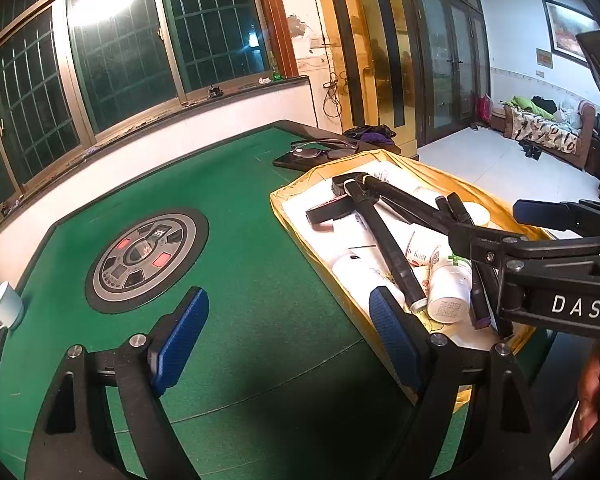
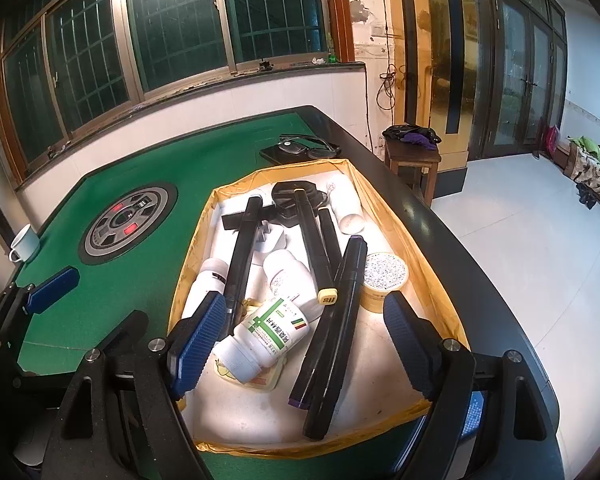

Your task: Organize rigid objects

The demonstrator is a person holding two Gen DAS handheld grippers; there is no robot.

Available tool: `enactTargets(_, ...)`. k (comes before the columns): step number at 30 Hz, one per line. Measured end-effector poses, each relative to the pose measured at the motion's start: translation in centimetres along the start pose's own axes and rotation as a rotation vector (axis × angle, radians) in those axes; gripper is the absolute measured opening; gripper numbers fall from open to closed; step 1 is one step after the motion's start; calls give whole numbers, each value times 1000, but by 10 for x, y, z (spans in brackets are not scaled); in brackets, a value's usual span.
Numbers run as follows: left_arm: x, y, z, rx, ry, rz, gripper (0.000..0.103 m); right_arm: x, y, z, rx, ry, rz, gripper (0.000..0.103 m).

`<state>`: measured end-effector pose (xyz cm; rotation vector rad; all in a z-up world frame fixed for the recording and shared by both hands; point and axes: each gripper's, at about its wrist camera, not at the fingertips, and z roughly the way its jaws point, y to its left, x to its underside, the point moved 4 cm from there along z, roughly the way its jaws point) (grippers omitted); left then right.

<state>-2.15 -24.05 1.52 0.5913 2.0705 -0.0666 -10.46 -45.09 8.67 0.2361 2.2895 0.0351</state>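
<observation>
Left wrist view: the left gripper (image 1: 288, 338) hangs over the green surface (image 1: 240, 240), its fingers wide and empty, beside the yellow-lined tray (image 1: 296, 224).

Right wrist view: the right gripper (image 2: 306, 338), fingers wide, hovers above a white bottle (image 2: 266, 334) among black markers (image 2: 334, 320) in the tray.

1. The table top (image 2: 112, 184) is matt green felt with a glossy black rim.
2. The tray (image 2: 400, 216) has a shiny yellow film lining and a smooth white floor.
3. The marker pens (image 2: 332, 320) are glossy black plastic.
4. The medicine bottle (image 2: 268, 332) is smooth white plastic with a paper label.
5. The gripper pads (image 2: 198, 340) are ribbed blue rubber.
</observation>
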Motion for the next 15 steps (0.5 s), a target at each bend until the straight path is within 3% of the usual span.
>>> enactTargets(9,0,-1,1,10,12,4,83,1,-3,2,-12,7,14,80)
enactTargets(12,1,3,-4,-21,-9,-2,83,0,-3,2,-14,6,16,80)
enactTargets(15,0,12,-8,47,-31,-60,83,-1,-2,1,-15,0,17,80)
